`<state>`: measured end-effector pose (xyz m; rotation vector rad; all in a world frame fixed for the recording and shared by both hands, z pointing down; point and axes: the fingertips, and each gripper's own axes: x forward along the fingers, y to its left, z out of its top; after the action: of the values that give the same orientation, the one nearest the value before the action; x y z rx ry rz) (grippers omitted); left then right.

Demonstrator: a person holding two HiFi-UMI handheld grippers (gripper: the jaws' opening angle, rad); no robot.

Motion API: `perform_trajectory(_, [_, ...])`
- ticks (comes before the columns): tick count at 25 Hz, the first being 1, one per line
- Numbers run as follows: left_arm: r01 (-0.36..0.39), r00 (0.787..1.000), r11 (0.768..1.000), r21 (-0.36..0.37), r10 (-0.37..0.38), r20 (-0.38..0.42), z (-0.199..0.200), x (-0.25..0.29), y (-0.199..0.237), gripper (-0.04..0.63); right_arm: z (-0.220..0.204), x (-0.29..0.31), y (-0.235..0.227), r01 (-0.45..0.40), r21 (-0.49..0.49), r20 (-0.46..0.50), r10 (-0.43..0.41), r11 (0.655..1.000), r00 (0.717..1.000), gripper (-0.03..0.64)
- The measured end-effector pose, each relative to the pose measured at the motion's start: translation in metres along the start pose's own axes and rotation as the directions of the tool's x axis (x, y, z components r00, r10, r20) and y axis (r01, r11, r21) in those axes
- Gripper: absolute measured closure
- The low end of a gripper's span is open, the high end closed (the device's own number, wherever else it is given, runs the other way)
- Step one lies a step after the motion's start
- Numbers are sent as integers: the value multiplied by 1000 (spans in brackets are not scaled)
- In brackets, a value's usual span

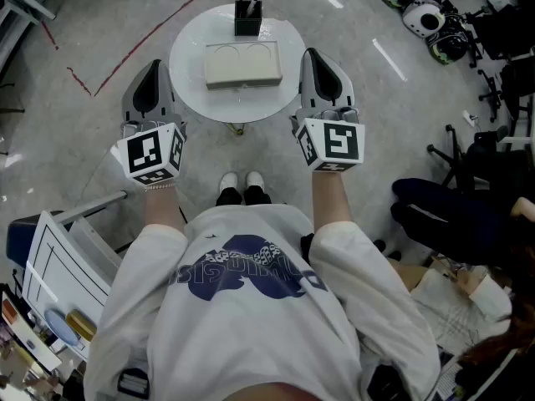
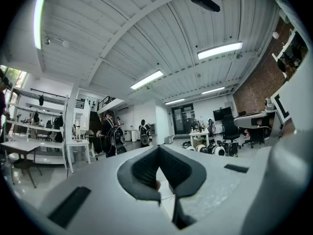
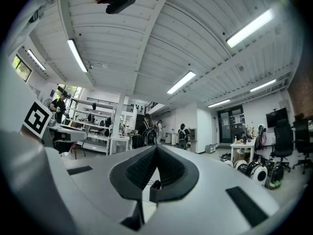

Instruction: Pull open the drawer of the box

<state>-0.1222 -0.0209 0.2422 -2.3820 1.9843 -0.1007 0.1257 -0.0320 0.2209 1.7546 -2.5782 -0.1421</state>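
Note:
A flat beige box (image 1: pixel 243 65) lies in the middle of a small round white table (image 1: pixel 188 65) in the head view. No drawer front can be made out from above. Behind the box stands a small black holder (image 1: pixel 247 17). My left gripper (image 1: pixel 154 67) hovers level beside the table's left edge, apart from the box. At the table's right edge my right gripper (image 1: pixel 313 57) is level too. Both are shut with nothing between the jaws, as the left gripper (image 2: pixel 159 148) and right gripper (image 3: pixel 156 148) views confirm. Under the right gripper's jaws the black holder (image 3: pixel 153 191) shows.
The person's white shoes (image 1: pixel 242 182) stand just before the table. Black office chairs (image 1: pixel 493 153) and helmets (image 1: pixel 426 15) are to the right. A cart with a whiteboard (image 1: pixel 58 266) is at the lower left. Red tape (image 1: pixel 125 53) marks the floor. People with backpacks (image 2: pixel 111 138) stand far off.

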Motion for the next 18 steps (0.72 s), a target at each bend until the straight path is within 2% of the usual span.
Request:
perform_trajectory(15, [0, 1000, 1000, 1, 0, -12, -3, 1, 3, 588, -4, 0, 5, -13, -63, -29, 11, 998, 1000, 620])
perform_trajectory(18, [6, 1000, 1000, -27, -6, -22, -6, 1, 3, 588, -9, -1, 3, -22, 5, -35, 22, 1000, 999, 620])
